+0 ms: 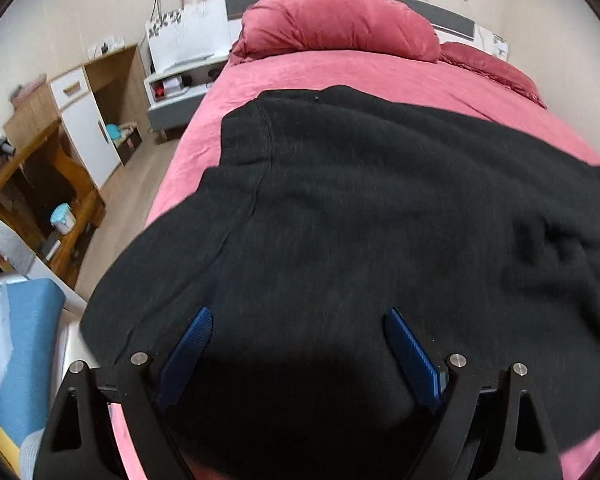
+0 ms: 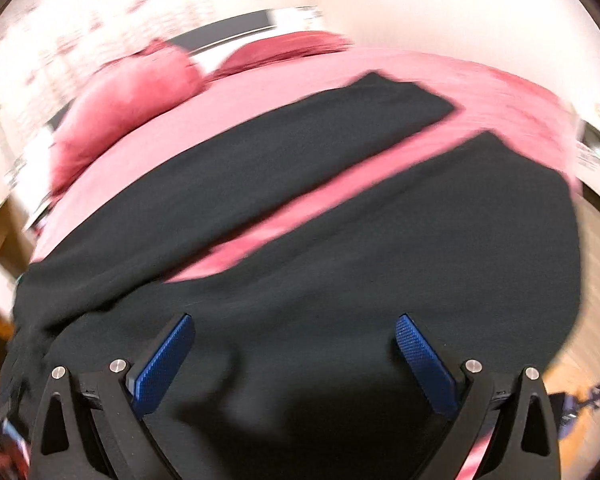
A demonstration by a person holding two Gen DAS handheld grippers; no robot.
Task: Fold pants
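The black knit pants (image 1: 380, 200) lie spread across the pink-sheeted bed (image 1: 380, 76), their two legs splayed apart toward its far edge. Directly beneath the left hand-held gripper (image 1: 298, 320) and the right hand-held gripper (image 2: 294, 328) lies the dark cloth, both hovering with blue pads wide apart, grasping nothing.

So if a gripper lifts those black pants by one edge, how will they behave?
Likely floppy: the black pants drape over the pink bed with soft wrinkles, so they would sag. The knit-looking fabric probably grips rather than slips. Both the left gripper and right gripper stand open above them.
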